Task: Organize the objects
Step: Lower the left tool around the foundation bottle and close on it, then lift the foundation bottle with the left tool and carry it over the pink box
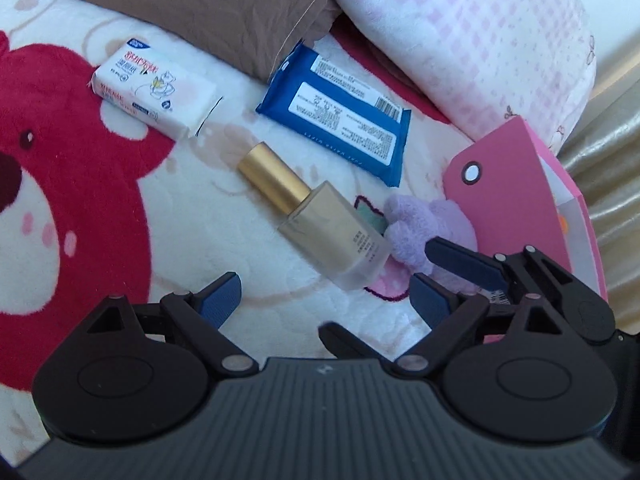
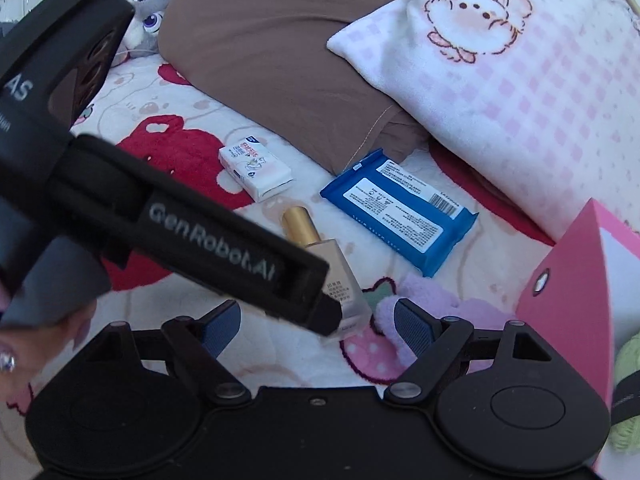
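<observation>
- Left gripper (image 1: pixel 324 296): jaws spread wide, empty, over bare blanket just short of 1 gold-capped frosted glass bottle (image 1: pixel 320 216).
- Right gripper (image 2: pixel 316 322): released, right pad against 1 lilac plush toy (image 2: pixel 436 312) beside pink box (image 2: pixel 568 300).
- Farther off: 1 blue wipes pack (image 1: pixel 340 112), 1 white tissue pack (image 1: pixel 152 88), apart.

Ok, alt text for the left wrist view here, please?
The open left gripper hovers low over a bear-print blanket, pointed at a gold-capped bottle lying flat. Behind it lie a blue wipes pack and a white tissue pack; at right, the right gripper sits by a purple plush and pink box.
</observation>
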Demonstrator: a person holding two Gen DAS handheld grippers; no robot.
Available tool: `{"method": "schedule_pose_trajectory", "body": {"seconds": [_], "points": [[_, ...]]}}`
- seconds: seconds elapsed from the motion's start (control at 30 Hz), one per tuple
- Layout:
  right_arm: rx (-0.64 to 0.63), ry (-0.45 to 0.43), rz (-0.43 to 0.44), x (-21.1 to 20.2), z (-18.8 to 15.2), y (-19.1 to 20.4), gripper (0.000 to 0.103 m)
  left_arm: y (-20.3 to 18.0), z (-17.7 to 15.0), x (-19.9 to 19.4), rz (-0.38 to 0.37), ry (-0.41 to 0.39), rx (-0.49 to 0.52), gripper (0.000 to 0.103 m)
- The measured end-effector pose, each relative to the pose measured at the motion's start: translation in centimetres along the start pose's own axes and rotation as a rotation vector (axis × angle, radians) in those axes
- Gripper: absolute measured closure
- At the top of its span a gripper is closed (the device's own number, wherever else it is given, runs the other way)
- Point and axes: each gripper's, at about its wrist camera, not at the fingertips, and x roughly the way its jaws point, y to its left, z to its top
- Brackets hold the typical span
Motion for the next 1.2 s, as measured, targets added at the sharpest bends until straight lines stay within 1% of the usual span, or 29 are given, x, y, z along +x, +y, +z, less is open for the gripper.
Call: {"method": "schedule_pose_trajectory", "body": {"seconds": [0.03,0.07,0.1,0.13,0.17,0.2,0.27,0.3,0.4,0.43,0.47,0.53,0.6,0.73,0.8,0.87,0.97,1.0,1.03,1.13,1.2], "points": [[0.007,-0.018,-0.016,0.5,-0.4,0.0,0.017,-0.1,-0.2,0.1,-0.003,-0.007,-0.002,0.016],[0.014,-0.02,-0.035,1.0,-0.8,-0.1,0.019,-0.1,-0.3,0.2,-0.01,-0.017,-0.001,0.02],[0.017,-0.013,-0.043,1.6,-1.2,-0.1,0.022,-0.2,-0.4,0.3,-0.014,-0.027,0.0,0.028],[0.015,-0.015,-0.043,1.9,-1.4,-0.1,0.026,-0.4,-0.4,0.4,-0.016,-0.037,0.005,0.033],[0.018,-0.027,-0.041,2.0,-1.6,-0.1,0.028,-0.6,-0.4,0.5,-0.01,-0.052,0.016,0.042],[0.023,-0.036,-0.037,2.1,-1.7,-0.1,0.03,-0.9,-0.4,0.6,0.0,-0.067,0.037,0.046],[0.039,-0.027,-0.041,2.6,-1.4,-0.3,0.037,-1.2,-0.3,0.8,0.002,-0.076,0.06,0.05],[0.044,-0.031,-0.037,2.7,-1.3,-0.4,0.039,-1.1,-0.3,0.9,-0.002,-0.071,0.052,0.054],[0.019,-0.029,-0.034,3.1,-1.1,-0.3,0.044,-0.7,-0.3,0.8,-0.023,-0.078,0.016,0.058],[0.01,-0.024,-0.038,3.1,-1.1,-0.2,0.046,-0.5,-0.3,0.8,-0.028,-0.082,0.012,0.059],[0.01,-0.02,-0.044,3.2,-1.1,-0.2,0.05,-0.4,-0.3,0.8,-0.037,-0.081,0.007,0.063],[0.024,-0.015,-0.043,2.9,-1.1,-0.4,0.057,-0.4,0.0,0.7,-0.042,-0.055,-0.005,0.064],[0.051,-0.008,-0.025,2.6,-1.1,-0.7,0.059,-0.5,0.2,0.3,-0.048,-0.011,0.009,0.064],[0.106,0.016,0.007,2.1,-1.1,-0.9,0.062,-0.2,-0.2,-0.8,-0.058,-0.006,-0.011,0.064],[0.162,0.039,0.019,1.9,-0.9,-1.0,0.062,0.0,-0.3,-0.8,-0.057,-0.001,-0.021,0.064],[0.228,0.064,0.045,1.7,-0.8,-1.3,0.063,0.2,-0.4,-0.8,-0.042,0.001,-0.027,0.064],[0.33,0.098,0.089,1.1,-1.0,-1.5,0.063,0.7,-0.6,-0.6,-0.049,0.03,-0.052,0.064],[0.354,0.106,0.097,1.0,-1.2,-1.4,0.063,0.8,-0.7,-0.4,-0.051,0.052,-0.066,0.059],[0.356,0.109,0.093,0.9,-1.5,-1.1,0.063,0.9,-0.8,-0.1,-0.047,0.079,-0.076,0.057],[0.287,0.099,0.055,0.8,-1.9,0.1,0.063,0.7,-1.1,0.0,-0.039,0.062,-0.076,0.056],[0.301,0.096,0.056,0.4,-1.9,0.2,0.063,0.5,-1.1,-0.2,-0.035,0.058,-0.064,0.056]]}}
